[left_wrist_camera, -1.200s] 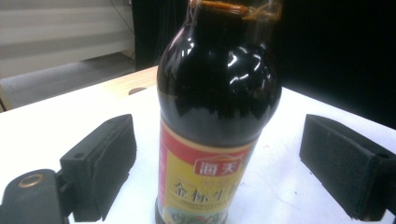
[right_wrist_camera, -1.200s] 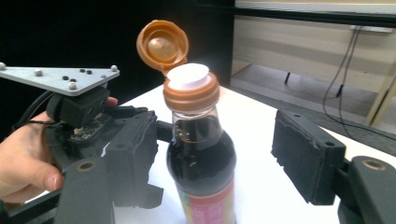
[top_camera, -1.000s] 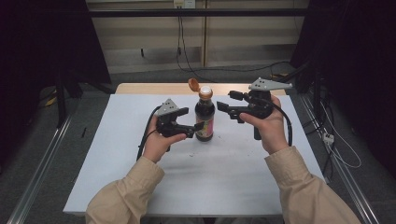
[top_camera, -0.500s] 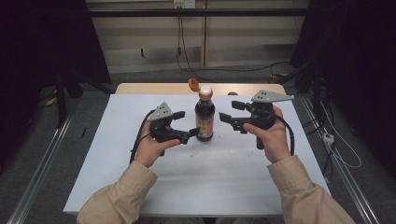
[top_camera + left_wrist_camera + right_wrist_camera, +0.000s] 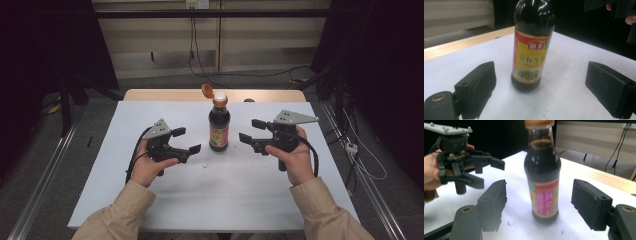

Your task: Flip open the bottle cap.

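Standing upright between both wide-open, empty grippers, left gripper [image 5: 187, 140] and right gripper [image 5: 251, 130], the dark glass sauce bottle [image 5: 219, 127] touches neither.

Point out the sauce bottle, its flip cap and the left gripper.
sauce bottle [image 5: 219, 131], high view, on its label.
flip cap [image 5: 207, 90], high view, on the open orange lid.
left gripper [image 5: 186, 140], high view, between its fingers.

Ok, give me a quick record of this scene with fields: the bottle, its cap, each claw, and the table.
bottle: dark sauce bottle, upright mid-table, yellow and red label
cap: orange flip cap, hinged open
left claw: open, beside the bottle, not touching it
right claw: open, on the bottle's other side, not touching it
table: white top, a few dark specks near the bottle
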Tool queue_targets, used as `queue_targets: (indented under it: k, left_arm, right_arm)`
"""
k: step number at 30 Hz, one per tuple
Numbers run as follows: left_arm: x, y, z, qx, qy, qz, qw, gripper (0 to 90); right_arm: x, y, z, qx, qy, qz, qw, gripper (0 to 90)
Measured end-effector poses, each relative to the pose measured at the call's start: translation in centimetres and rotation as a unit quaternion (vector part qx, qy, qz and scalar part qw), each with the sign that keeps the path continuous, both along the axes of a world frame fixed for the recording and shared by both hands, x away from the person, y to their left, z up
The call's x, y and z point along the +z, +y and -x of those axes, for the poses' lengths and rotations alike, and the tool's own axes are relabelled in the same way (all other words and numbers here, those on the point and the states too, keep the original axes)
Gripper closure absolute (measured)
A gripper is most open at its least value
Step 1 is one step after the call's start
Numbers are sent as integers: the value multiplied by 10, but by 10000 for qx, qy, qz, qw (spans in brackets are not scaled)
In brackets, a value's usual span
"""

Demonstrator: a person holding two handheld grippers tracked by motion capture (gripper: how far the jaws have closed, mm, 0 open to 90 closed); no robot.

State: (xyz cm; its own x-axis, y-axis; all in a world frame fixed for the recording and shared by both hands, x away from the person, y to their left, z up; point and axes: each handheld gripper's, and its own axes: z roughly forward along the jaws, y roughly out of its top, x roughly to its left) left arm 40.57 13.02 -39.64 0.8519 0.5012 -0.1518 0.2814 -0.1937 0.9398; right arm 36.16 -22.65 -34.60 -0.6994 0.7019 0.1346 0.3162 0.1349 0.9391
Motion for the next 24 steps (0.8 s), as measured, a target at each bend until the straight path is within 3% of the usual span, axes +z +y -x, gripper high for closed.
queue_targets:
  k: [10,24]
  left_arm:
    - [-11,27,14,72,73,-156,9998,94]
    - [-17,58,36,182,74,-269,9994,95]
  right_arm:
    - [-34,-15,23,-75,125,14,9999,271]
    - [-72,-38,56,-323,93,155,9993,251]
